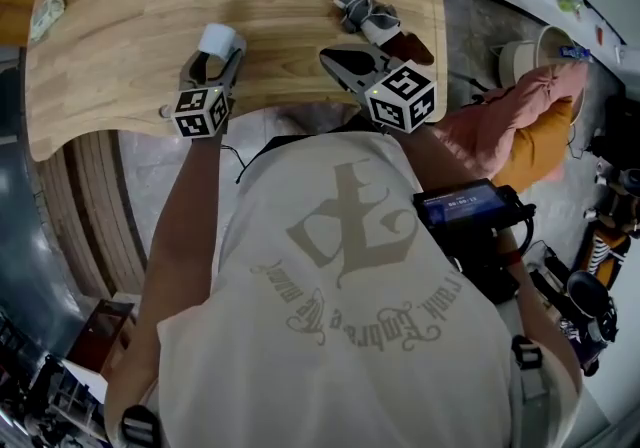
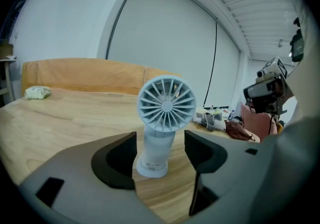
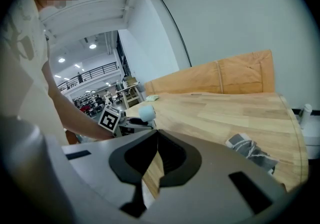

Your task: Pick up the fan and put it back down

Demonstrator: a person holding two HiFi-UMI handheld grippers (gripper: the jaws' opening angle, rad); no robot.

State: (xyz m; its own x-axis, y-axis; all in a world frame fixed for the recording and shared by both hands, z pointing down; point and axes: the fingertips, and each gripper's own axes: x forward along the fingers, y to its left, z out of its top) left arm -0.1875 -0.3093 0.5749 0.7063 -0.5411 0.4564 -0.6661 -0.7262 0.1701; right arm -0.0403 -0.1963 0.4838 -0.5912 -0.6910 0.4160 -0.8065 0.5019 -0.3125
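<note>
Centre frame: a small white handheld fan (image 2: 166,104) stands on the wooden table (image 2: 60,118), ungripped, between the spread jaws of the left gripper (image 2: 160,142). The right gripper (image 3: 156,138) is pressed together and empty. Either the lift or only the withdrawal remains.

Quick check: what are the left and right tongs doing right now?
Left tongs: open, with the fan standing upright between the jaws, not gripped.
Right tongs: closed, holding nothing.

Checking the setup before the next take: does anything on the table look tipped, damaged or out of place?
Nothing stands out. The fan stands upright on its base on the wooden table, between the open jaws of the left gripper. The right gripper is shut and empty.
</note>
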